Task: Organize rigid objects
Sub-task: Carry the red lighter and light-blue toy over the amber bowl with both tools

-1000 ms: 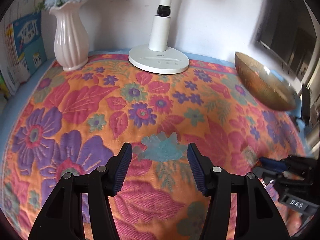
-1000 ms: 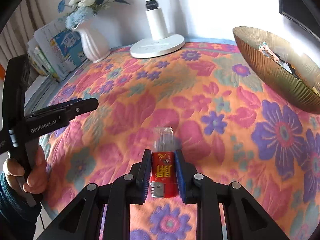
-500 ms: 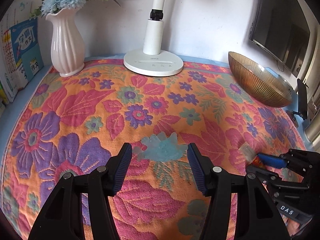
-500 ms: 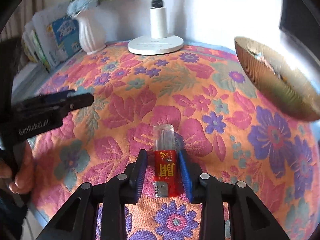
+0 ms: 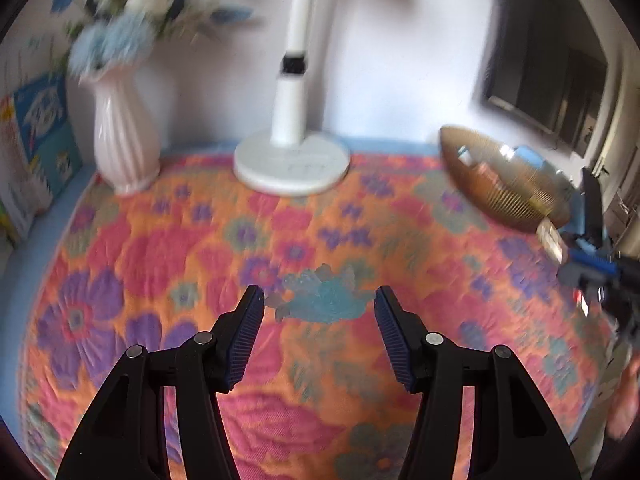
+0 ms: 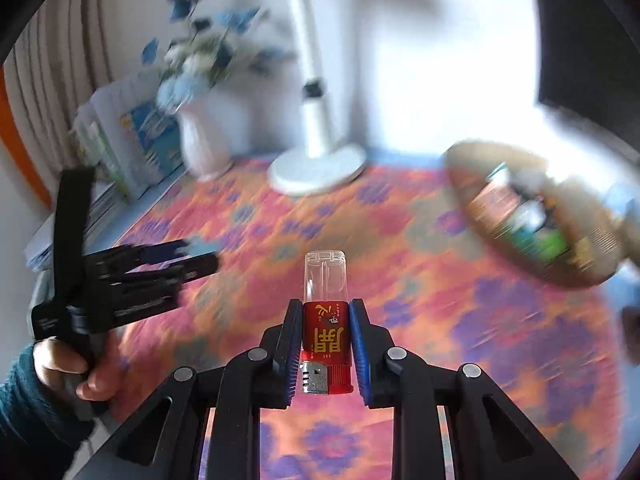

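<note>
A red lighter [image 6: 326, 336] with a clear plastic end hangs above the flowered cloth [image 6: 500, 320], and my right gripper [image 6: 325, 306] is shut on its red body. The clear end sticks out past the fingertips. In the left wrist view the same right gripper [image 5: 588, 268] shows at the far right edge, with the lighter [image 5: 552, 240] just below the golden bowl [image 5: 508, 184]. That bowl [image 6: 532, 220] holds several small items. My left gripper [image 5: 319, 300] hovers over the middle of the cloth, open, with nothing between its fingers. It also appears as the left gripper [image 6: 160, 264] in a person's hand [image 6: 60, 364].
A pink ribbed vase [image 5: 124, 136] with blue flowers stands at the back left. A white lamp base [image 5: 292, 160] sits at the back middle. Books [image 5: 36, 140] lean at the left edge. A dark screen [image 5: 548, 76] hangs on the wall behind the bowl.
Both grippers have risen and the views have tilted up. The lighter has come up off the cloth in the right gripper. The bowl's contents now show.
</note>
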Demonstrator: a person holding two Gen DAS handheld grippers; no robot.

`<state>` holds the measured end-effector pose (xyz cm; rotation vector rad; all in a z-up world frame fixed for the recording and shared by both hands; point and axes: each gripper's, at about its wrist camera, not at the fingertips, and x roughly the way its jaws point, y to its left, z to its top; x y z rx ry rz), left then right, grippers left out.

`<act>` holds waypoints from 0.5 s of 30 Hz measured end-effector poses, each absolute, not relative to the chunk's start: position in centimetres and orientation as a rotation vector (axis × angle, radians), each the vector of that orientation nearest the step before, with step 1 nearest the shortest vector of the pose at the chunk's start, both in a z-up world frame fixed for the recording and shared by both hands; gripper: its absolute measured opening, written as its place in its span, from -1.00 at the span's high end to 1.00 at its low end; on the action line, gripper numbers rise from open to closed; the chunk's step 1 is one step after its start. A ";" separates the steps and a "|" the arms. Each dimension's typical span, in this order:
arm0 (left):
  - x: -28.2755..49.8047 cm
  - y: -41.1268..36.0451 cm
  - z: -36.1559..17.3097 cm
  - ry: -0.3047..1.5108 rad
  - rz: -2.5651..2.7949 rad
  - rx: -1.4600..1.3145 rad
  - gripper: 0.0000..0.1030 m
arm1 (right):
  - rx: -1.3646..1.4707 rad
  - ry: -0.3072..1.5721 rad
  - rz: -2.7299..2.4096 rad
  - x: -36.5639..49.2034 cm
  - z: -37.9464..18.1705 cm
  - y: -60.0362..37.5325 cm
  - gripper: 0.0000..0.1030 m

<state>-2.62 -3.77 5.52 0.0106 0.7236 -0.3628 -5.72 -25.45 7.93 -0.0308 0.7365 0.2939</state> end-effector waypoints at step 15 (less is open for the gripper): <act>3.4 -18.6 15.6 0.562 -0.578 0.024 -0.06 | 0.077 0.604 -0.111 -0.2 16.8 -41.6 0.57</act>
